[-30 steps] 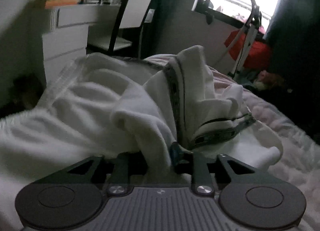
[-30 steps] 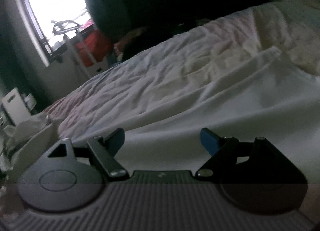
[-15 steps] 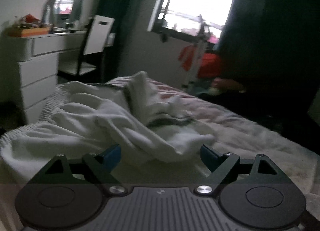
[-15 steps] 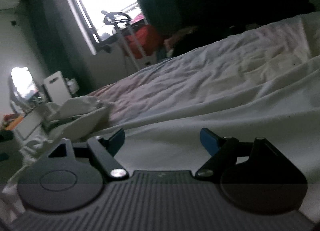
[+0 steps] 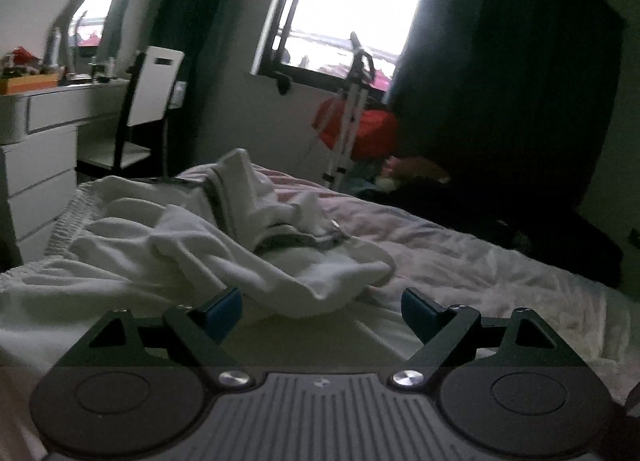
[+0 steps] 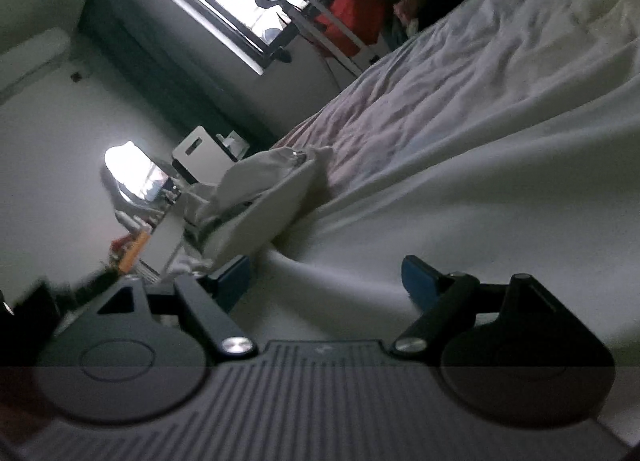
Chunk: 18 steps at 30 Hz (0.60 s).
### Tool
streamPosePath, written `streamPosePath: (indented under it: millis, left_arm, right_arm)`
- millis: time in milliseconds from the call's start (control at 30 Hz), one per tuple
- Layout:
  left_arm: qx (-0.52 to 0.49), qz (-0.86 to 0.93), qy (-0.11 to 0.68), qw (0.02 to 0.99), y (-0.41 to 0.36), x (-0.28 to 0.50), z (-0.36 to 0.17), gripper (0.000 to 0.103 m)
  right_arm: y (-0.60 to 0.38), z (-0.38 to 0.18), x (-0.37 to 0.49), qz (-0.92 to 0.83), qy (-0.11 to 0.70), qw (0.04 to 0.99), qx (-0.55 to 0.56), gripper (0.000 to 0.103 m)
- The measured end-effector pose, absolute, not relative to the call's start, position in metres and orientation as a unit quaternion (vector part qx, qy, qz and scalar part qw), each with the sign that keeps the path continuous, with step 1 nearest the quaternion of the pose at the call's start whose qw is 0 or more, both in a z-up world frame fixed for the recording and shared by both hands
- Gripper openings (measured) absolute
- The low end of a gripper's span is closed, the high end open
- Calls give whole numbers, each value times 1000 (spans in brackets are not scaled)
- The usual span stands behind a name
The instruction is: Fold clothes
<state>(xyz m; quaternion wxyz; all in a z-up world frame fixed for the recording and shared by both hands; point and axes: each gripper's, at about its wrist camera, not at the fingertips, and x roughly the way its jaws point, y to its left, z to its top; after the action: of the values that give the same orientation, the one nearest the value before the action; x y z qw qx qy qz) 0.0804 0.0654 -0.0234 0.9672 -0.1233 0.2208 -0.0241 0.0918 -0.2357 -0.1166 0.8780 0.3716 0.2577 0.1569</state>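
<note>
A: Dim room, garment type unclear. White clothes (image 5: 224, 245) heaped on the bed (image 5: 480, 261), near its dresser-side edge
B: Left gripper (image 5: 320, 311) and right gripper (image 6: 326, 281) angled slightly down, jaws wide, empty

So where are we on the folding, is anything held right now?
Nothing looks folded yet: the white clothes lie in a crumpled heap on the bed. Nothing is in hand either: the left gripper and right gripper both have open jaws with no fabric between them. A wide white garment lies spread ahead of the right gripper. All the folding is left.
</note>
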Motion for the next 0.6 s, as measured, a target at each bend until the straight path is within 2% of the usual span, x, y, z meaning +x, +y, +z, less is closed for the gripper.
streamPosePath:
  millis: [167, 200, 333, 367, 400, 467, 500, 533, 567, 600]
  left_arm:
    - [-163, -20, 244, 956, 84, 94, -45, 88]
    - [-166, -15, 247, 955, 87, 97, -50, 88]
    - [-192, 7, 256, 947, 103, 107, -67, 88]
    - [-199, 9, 257, 946, 107, 109, -71, 88]
    - [-204, 10, 260, 944, 109, 112, -74, 88]
    - [-207, 10, 266, 941, 110, 119, -80, 88]
    - [-206, 10, 269, 941, 110, 122, -82, 87]
    - [-205, 8, 272, 940, 109, 126, -85, 87]
    - [-204, 4, 275, 940, 107, 129, -88, 87]
    - [-203, -1, 278, 939, 106, 131, -90, 87]
  right_arm:
    - [-196, -127, 168, 166, 271, 840, 440, 85]
    - [-185, -131, 187, 165, 273, 837, 445, 80]
    - [-146, -141, 258, 150, 276, 831, 458, 79]
    - [-141, -140, 272, 135, 275, 837, 454, 77]
    - [-136, -139, 286, 119, 274, 842, 449, 70]
    - [-134, -137, 311, 80, 279, 847, 445, 66]
    - [-134, -136, 322, 65, 285, 848, 441, 54]
    - [-135, -130, 330, 45, 294, 856, 423, 27]
    - [-136, -125, 338, 26, 303, 862, 404, 17]
    - [-137, -119, 346, 8, 310, 869, 386, 14]
